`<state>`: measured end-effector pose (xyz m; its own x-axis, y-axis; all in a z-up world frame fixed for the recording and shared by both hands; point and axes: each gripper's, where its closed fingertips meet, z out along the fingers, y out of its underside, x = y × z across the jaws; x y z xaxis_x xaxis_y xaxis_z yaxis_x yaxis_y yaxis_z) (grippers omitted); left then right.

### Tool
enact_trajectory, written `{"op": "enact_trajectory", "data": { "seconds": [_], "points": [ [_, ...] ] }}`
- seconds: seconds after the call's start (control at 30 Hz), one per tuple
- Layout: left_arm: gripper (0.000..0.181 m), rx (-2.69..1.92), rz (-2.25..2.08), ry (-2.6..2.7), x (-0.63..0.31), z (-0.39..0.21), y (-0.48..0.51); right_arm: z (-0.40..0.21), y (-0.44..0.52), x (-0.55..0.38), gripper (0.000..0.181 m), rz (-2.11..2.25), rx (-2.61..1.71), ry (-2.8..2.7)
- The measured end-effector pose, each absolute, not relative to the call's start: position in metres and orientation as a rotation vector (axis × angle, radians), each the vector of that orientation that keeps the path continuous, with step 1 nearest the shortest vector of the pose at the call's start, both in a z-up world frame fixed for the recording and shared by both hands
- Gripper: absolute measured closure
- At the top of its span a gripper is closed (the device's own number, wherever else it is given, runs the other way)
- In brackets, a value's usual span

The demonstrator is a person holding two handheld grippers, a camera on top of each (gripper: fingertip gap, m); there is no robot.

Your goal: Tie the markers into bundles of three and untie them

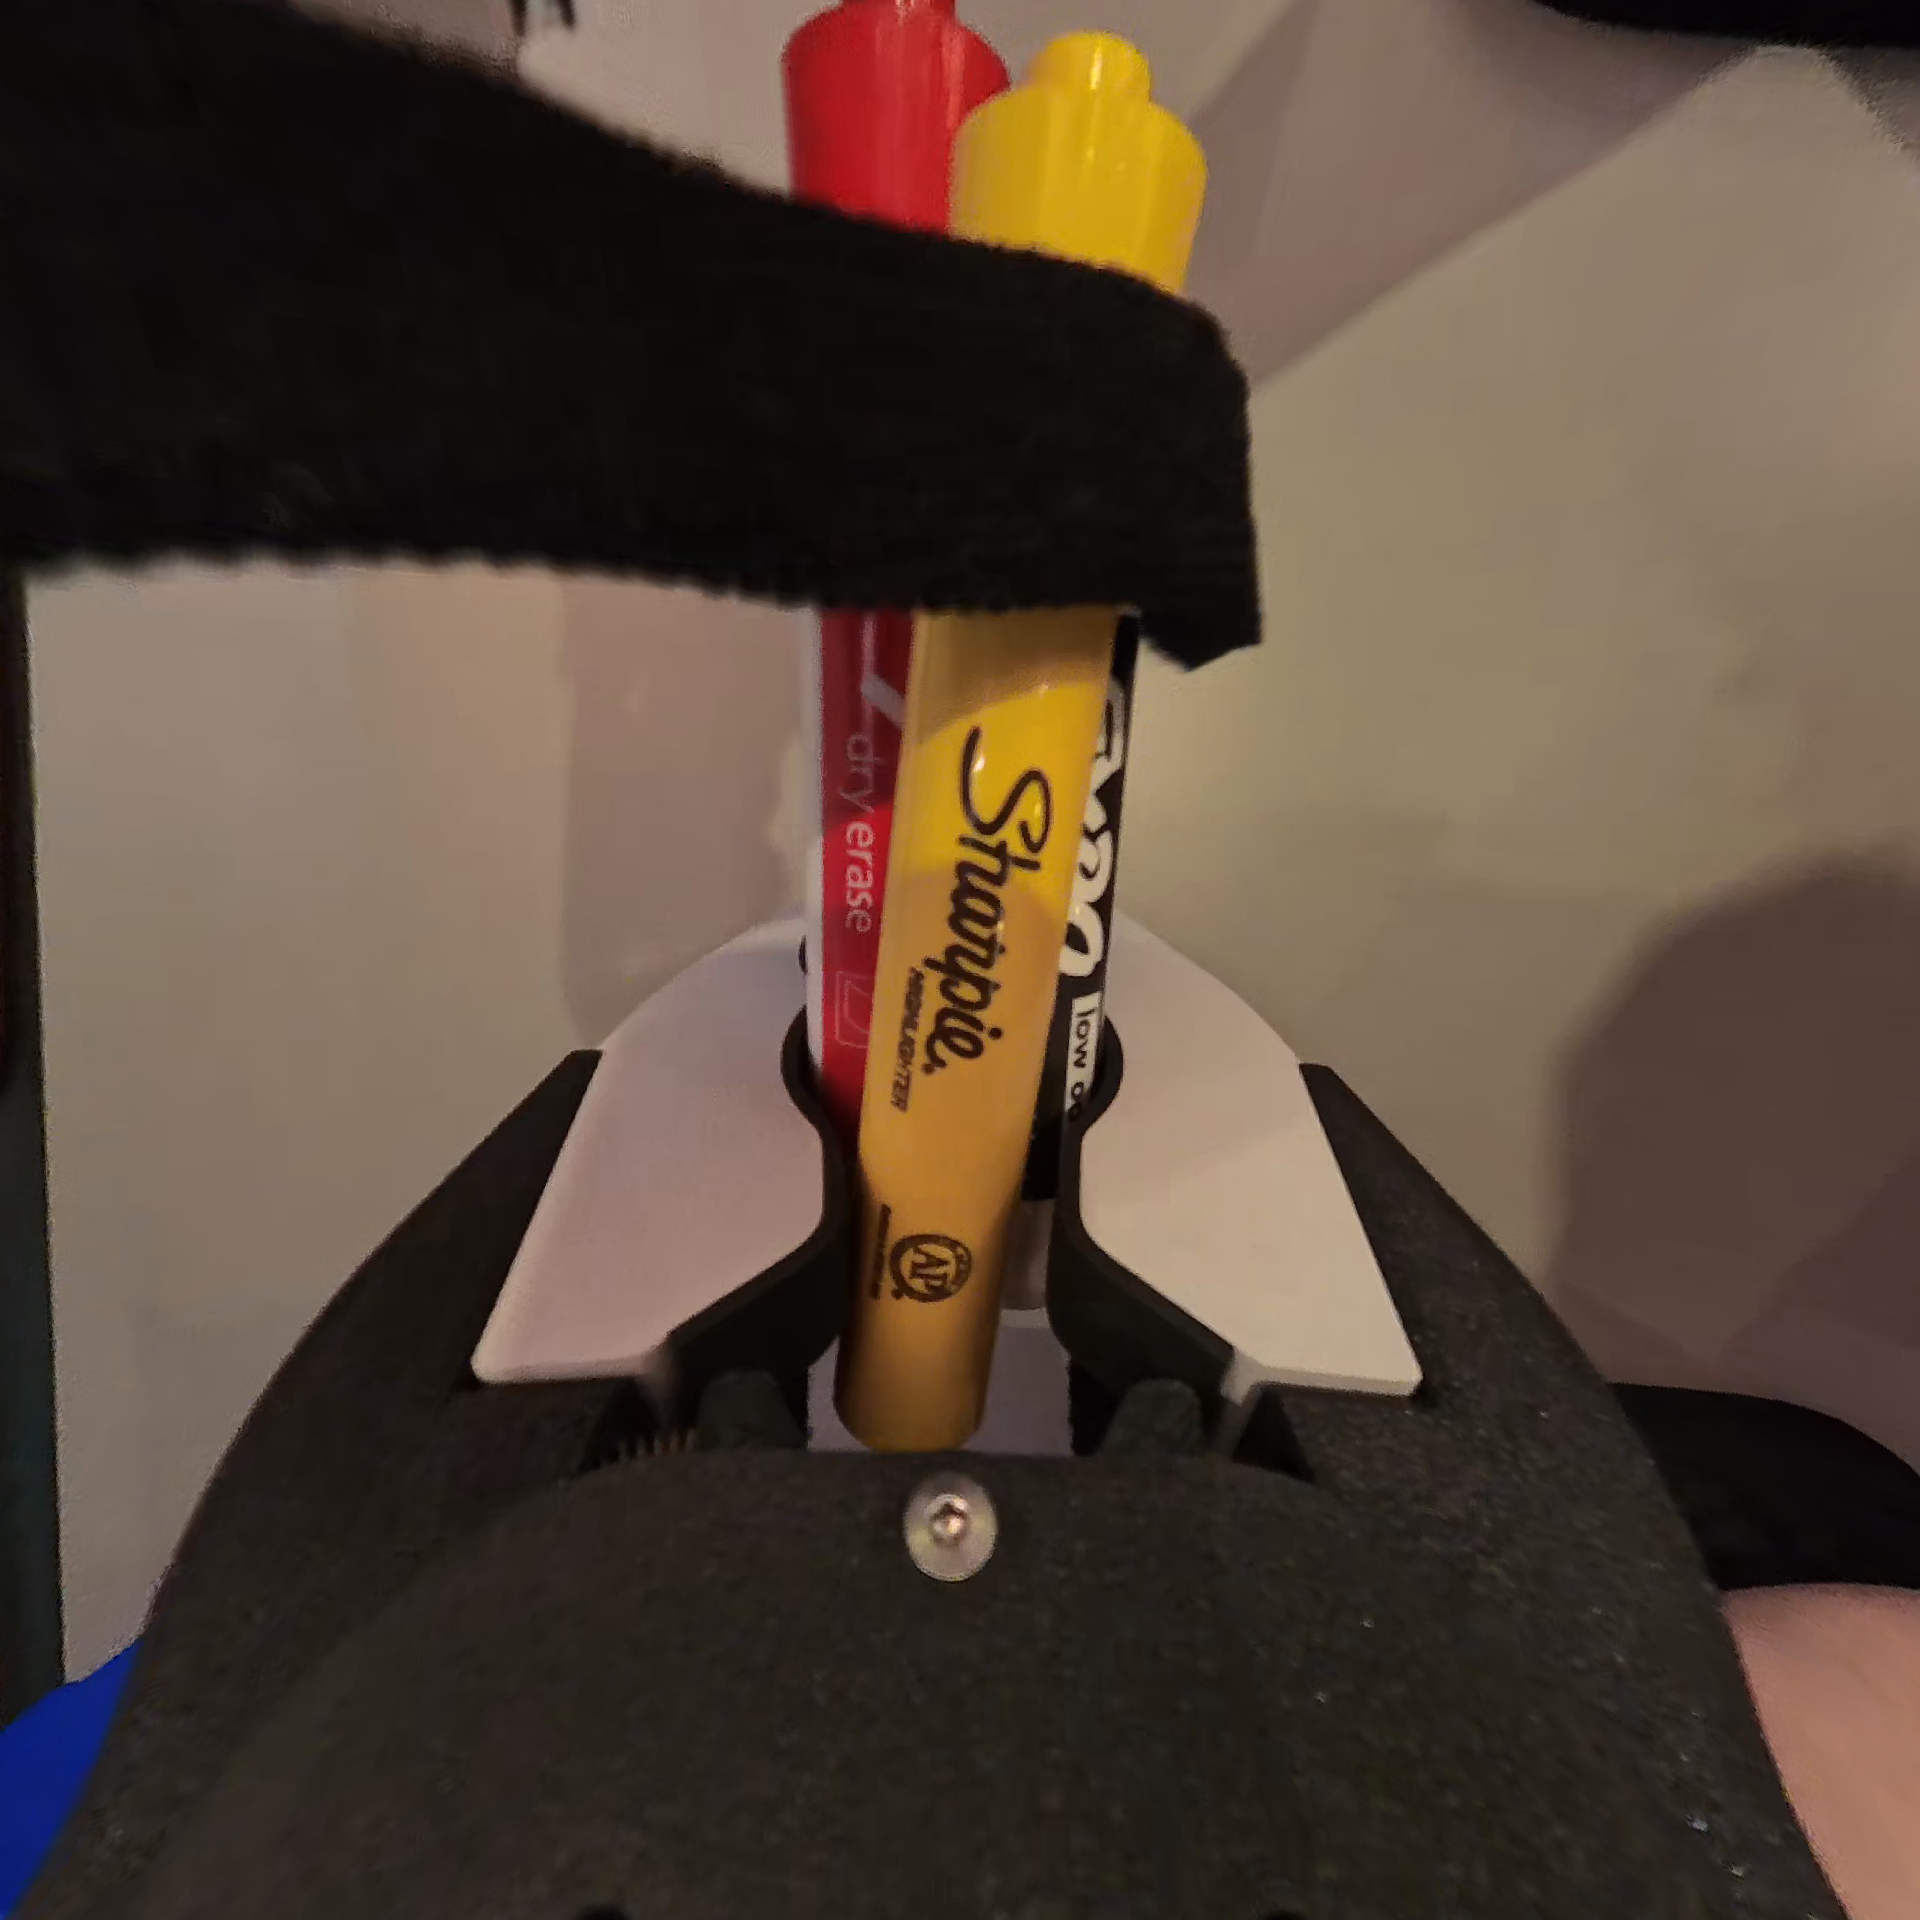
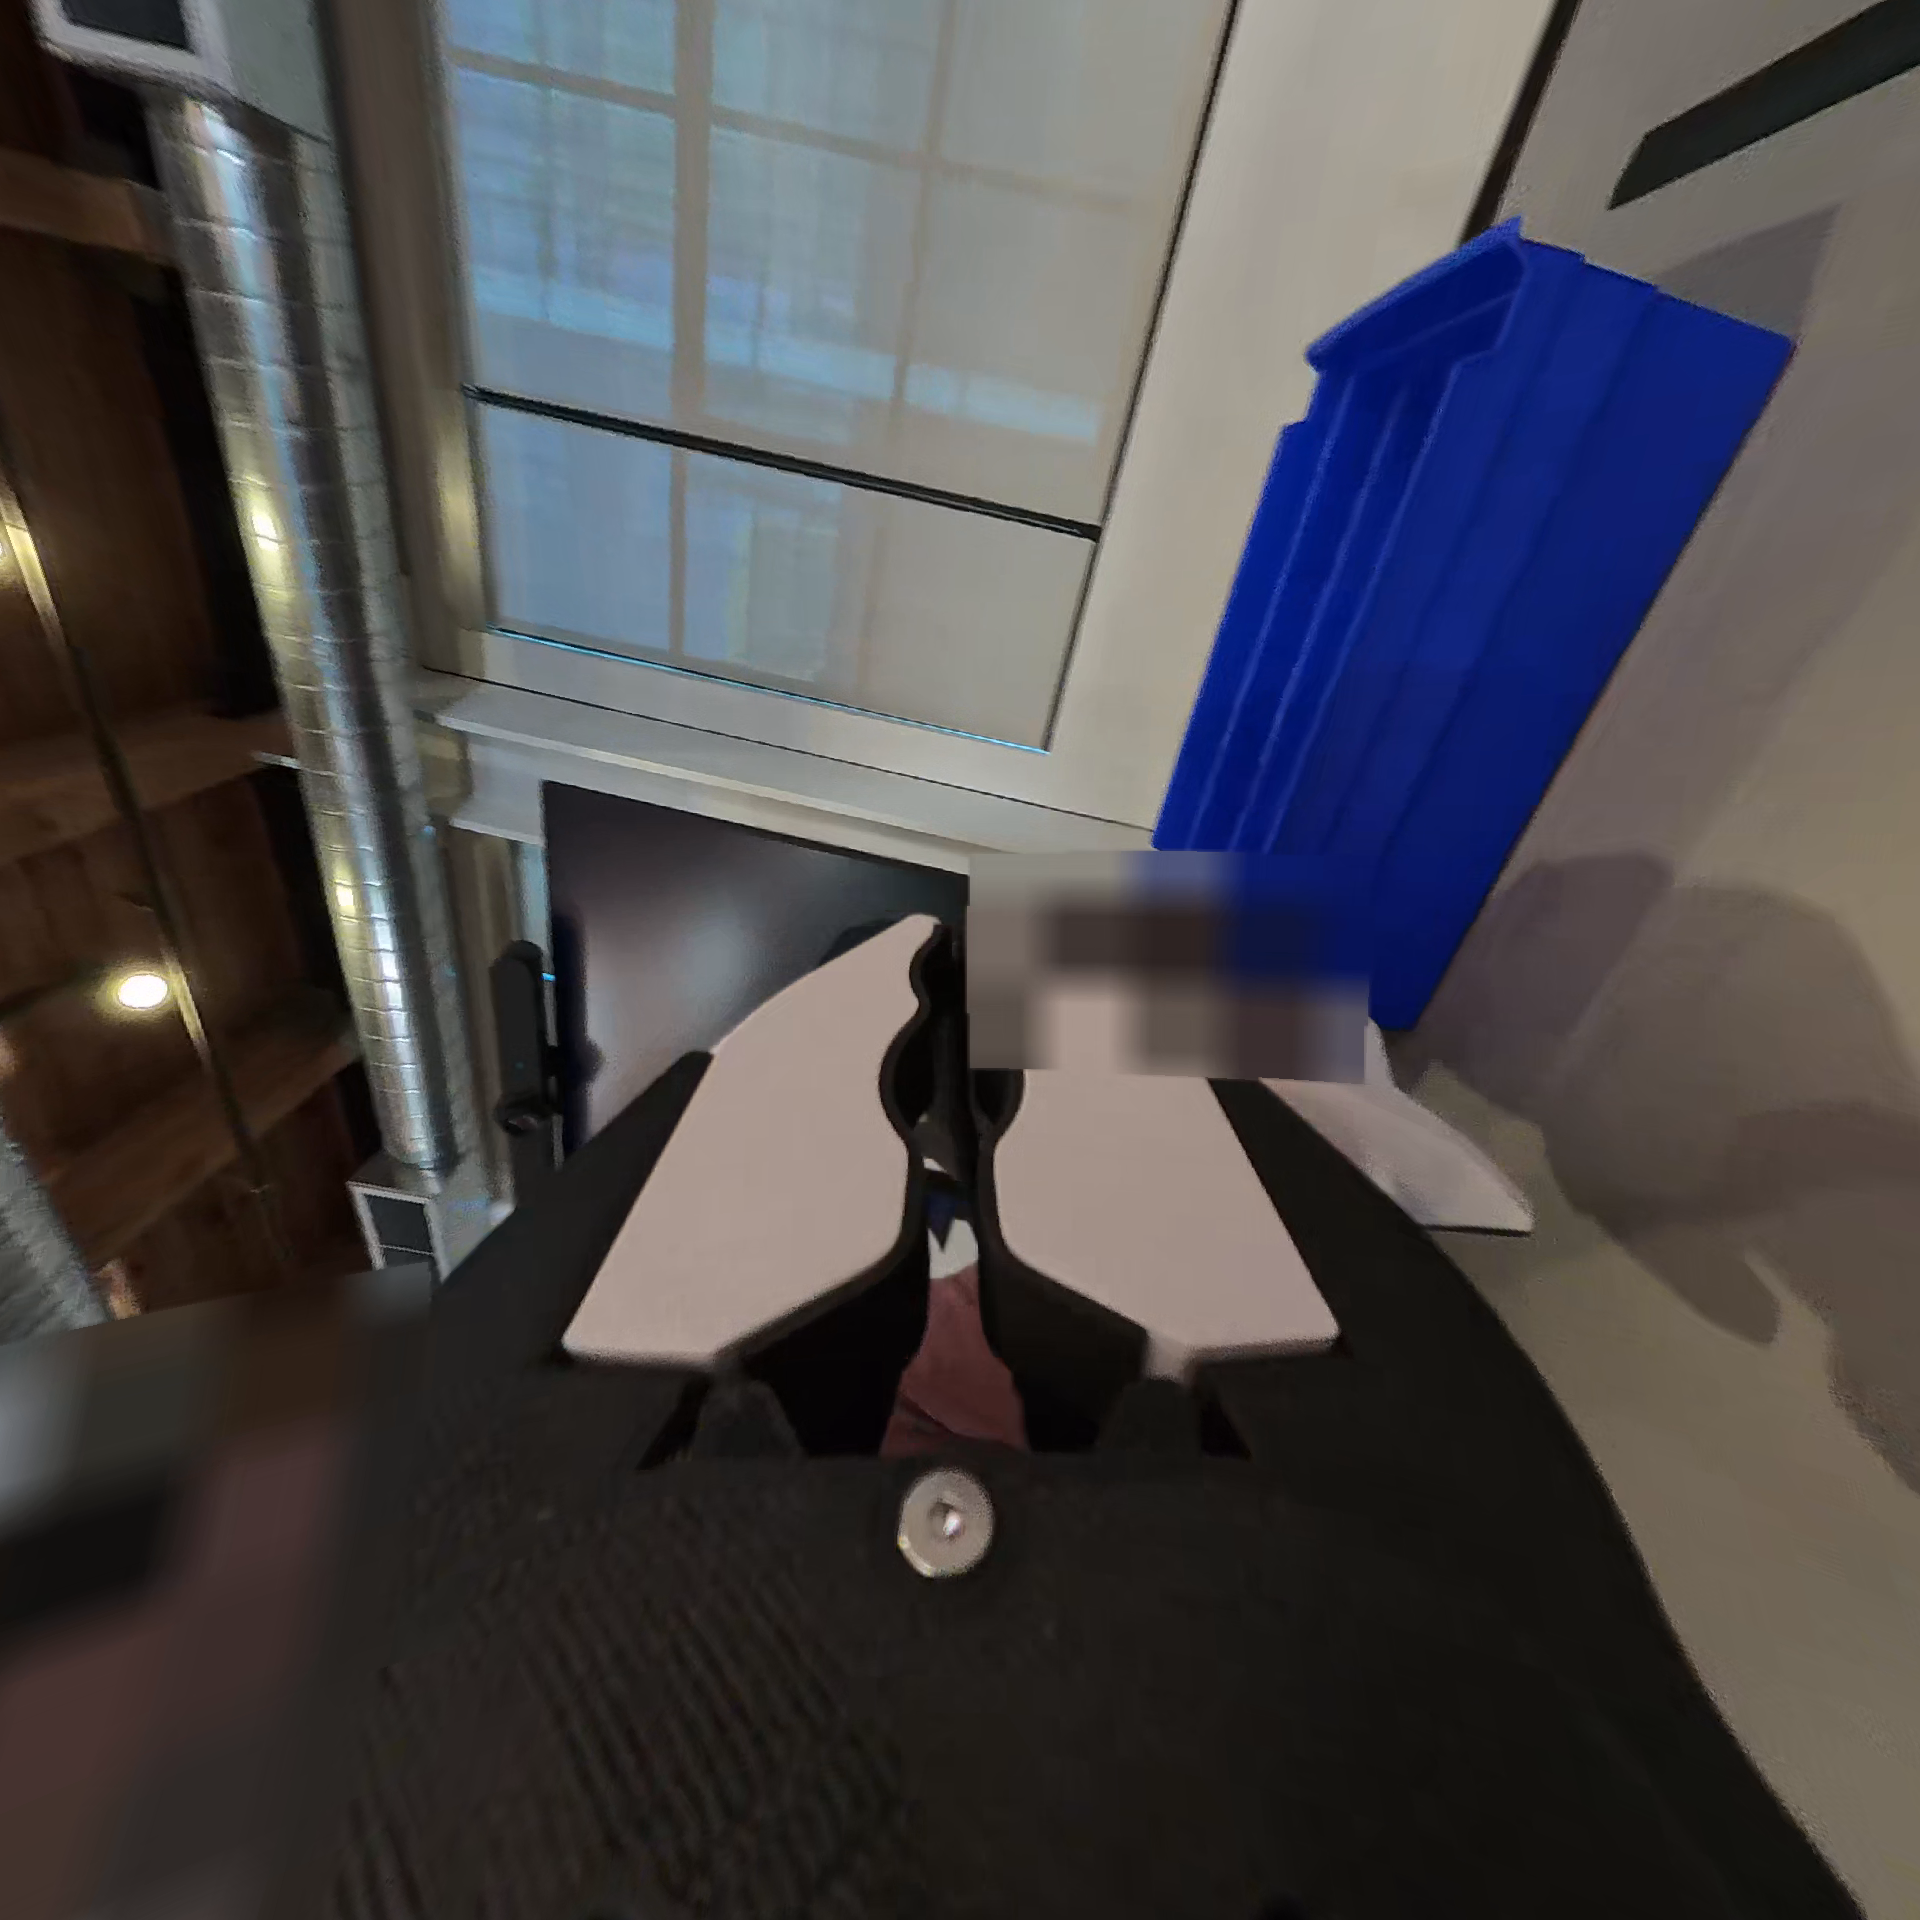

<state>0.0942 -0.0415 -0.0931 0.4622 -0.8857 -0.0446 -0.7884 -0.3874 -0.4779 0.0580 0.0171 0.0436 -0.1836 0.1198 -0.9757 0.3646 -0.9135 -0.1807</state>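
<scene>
Nearest the lens, the left gripper (image 1: 951, 1049) is clamped on three markers, the yellow highlighter (image 1: 961, 1039) in front, with the red dry-erase marker (image 1: 854, 831) and a black marker (image 1: 1103, 883) just behind it. Beyond the jaws, a black hook-and-loop strap (image 1: 623, 416) is draped across the highlighter's barrel, apparently loose. If tension is lost, the strap could slip off. The right gripper (image 2: 951, 1049) is seen nearly closed; whether anything is pinched cannot be told.

Strap (image 1: 623, 416) crosses three markers (image 1: 966, 1039); perhaps wrapped around them.
</scene>
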Motion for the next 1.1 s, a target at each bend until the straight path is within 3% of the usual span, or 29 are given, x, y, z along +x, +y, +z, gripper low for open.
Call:
{"op": "enact_trajectory", "data": {
  "seconds": [0.67, 1.1],
  "points": [
    [0.138, -2.305, -0.304, 1.202, 0.096, -0.08, -0.023, 0.036, 0.022, 0.021, 0.178, -1.982, 2.291, 0.635],
    [0.138, -2.305, -0.377, 1.222, 0.105, -0.079, -0.031, 0.033, 0.031, 0.022, 0.162, -1.871, 2.344, 1.03]
  ]
}}
